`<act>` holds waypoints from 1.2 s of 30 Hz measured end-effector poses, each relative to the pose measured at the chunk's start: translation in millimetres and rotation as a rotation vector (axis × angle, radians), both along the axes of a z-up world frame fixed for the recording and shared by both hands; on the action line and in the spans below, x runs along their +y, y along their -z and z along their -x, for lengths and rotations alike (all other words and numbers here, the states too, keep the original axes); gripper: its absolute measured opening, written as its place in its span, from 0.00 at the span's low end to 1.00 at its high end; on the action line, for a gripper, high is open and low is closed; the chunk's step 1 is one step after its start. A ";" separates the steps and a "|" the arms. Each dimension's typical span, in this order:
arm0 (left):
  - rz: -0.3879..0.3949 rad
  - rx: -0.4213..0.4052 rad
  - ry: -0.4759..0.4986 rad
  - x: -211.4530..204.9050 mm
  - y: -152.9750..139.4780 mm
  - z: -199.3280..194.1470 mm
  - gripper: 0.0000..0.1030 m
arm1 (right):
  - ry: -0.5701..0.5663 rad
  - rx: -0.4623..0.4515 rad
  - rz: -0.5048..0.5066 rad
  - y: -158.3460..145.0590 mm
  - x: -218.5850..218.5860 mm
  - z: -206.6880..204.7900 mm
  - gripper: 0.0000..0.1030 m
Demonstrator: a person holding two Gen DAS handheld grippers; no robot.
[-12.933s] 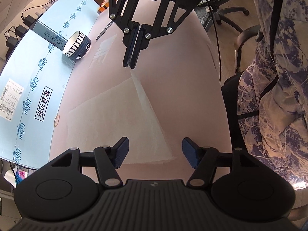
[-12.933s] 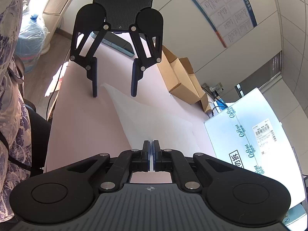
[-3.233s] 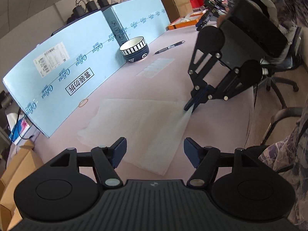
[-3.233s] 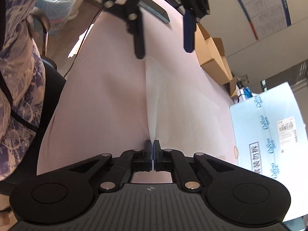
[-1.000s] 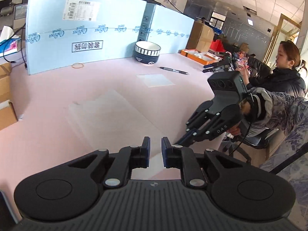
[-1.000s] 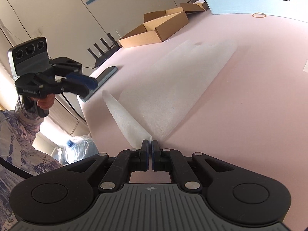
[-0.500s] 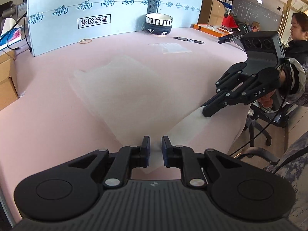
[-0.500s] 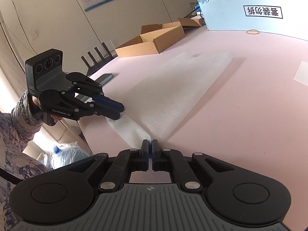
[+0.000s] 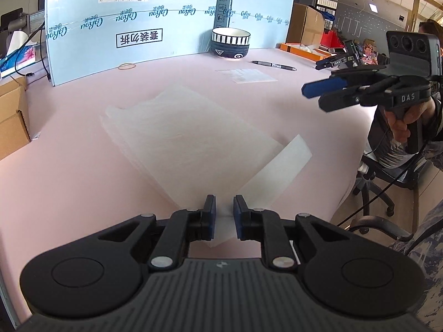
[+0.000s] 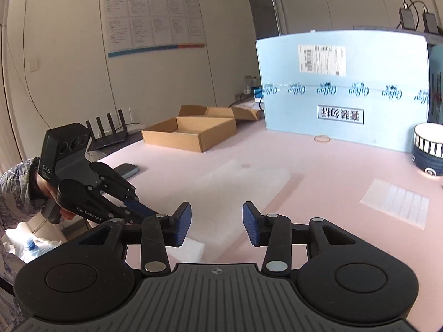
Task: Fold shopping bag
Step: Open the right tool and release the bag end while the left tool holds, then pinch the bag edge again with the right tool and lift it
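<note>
**Translucent Bag Pinned at One Corner on Pink Table**

The shopping bag (image 9: 182, 135) is seen flat on the pink table (image 9: 69, 182), its near corner lying in the narrow gap of the left gripper (image 9: 223, 215); contact with the pads is hard to make out. "CenRobot.AI" is read on that gripper from the right wrist view. Behind, "Cobou" and a barcode label are printed on the blue box (image 9: 110, 27). At right, the right gripper (image 9: 314, 95), marked "DAS", is held above the table, jaws opening, nothing between them.

Striped bowl (image 9: 231, 42), pen (image 9: 273, 65), rubber band (image 9: 127, 66), cardboard tray (image 10: 191, 131)
</note>
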State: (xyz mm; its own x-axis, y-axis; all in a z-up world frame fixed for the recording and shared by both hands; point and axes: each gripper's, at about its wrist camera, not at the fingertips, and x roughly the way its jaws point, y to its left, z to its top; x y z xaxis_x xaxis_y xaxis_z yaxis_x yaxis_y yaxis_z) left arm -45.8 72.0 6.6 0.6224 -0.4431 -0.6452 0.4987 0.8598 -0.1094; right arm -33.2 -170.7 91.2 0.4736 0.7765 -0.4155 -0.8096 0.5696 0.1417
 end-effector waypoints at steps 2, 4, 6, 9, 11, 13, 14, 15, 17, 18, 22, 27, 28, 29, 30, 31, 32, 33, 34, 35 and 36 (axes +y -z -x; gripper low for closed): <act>0.005 0.004 -0.004 0.3 0.5 -0.2 0.13 | -0.024 0.019 0.010 8.0 8.6 3.2 0.37; 0.008 0.001 -0.007 0.0 1.1 0.5 0.13 | -0.044 0.044 0.030 19.2 19.0 3.9 0.37; 0.008 -0.009 -0.010 -0.2 2.4 2.4 0.13 | -0.061 0.078 0.046 30.2 27.8 1.9 0.35; -0.005 -0.015 -0.002 -1.7 2.1 4.4 0.13 | -0.101 0.088 0.070 36.7 36.9 2.6 0.16; -0.020 -0.008 0.013 -3.4 0.9 2.2 0.13 | -0.114 -0.011 0.126 33.8 39.0 12.8 0.16; -0.031 0.006 0.030 -4.7 -0.8 -1.1 0.13 | -0.121 -0.132 0.192 31.7 40.1 25.1 0.17; -0.034 0.015 0.039 -4.9 -1.7 -2.5 0.13 | -0.146 -0.236 0.268 33.2 41.1 36.0 0.22; -0.035 0.029 0.048 -4.6 -2.7 -4.9 0.13 | -0.174 -0.347 0.350 35.0 42.2 47.6 0.27; -0.030 0.066 0.065 -3.1 -4.7 -11.9 0.13 | -0.237 -0.532 0.496 39.3 45.3 67.0 0.30; -0.026 0.083 0.072 -2.0 -5.4 -15.5 0.13 | -0.271 -0.592 0.552 42.1 47.4 73.4 0.30; -0.023 0.162 0.103 0.7 -8.8 -31.8 0.13 | -0.397 -0.779 0.715 58.9 56.1 88.6 0.30; -0.057 0.212 0.138 -2.8 -12.0 -41.8 0.13 | -0.506 -0.976 0.866 84.2 67.9 88.0 0.29; -0.057 0.225 0.144 -2.8 -12.5 -44.3 0.13 | -0.528 -1.001 0.893 88.5 70.0 86.6 0.29; -0.057 0.238 0.150 -2.6 -12.9 -46.8 0.13 | -0.549 -1.029 0.918 92.7 70.8 86.0 0.27; -0.054 0.249 0.155 -2.1 -12.9 -48.8 0.13 | -0.570 -1.057 0.942 96.8 71.3 85.5 0.27; -0.052 0.259 0.160 -1.6 -12.9 -50.7 0.13 | -0.585 -1.090 0.968 100.1 72.0 85.5 0.27; -0.049 0.269 0.165 -1.0 -12.9 -52.6 0.13 | -0.595 -1.114 0.988 102.8 72.7 85.4 0.26; -0.043 0.279 0.170 0.1 -12.8 -54.9 0.13 | -0.603 -1.132 1.001 105.4 73.5 84.6 0.25; -0.035 0.290 0.173 1.3 -12.5 -57.1 0.13 | -0.608 -1.136 1.003 107.0 74.4 83.1 0.22; -0.028 0.301 0.176 2.5 -12.3 -59.3 0.13 | -0.614 -1.141 1.006 108.5 74.8 81.7 0.19; -0.020 0.311 0.179 3.7 -12.0 -61.5 0.13 | -0.621 -1.146 1.008 109.9 75.0 80.3 0.17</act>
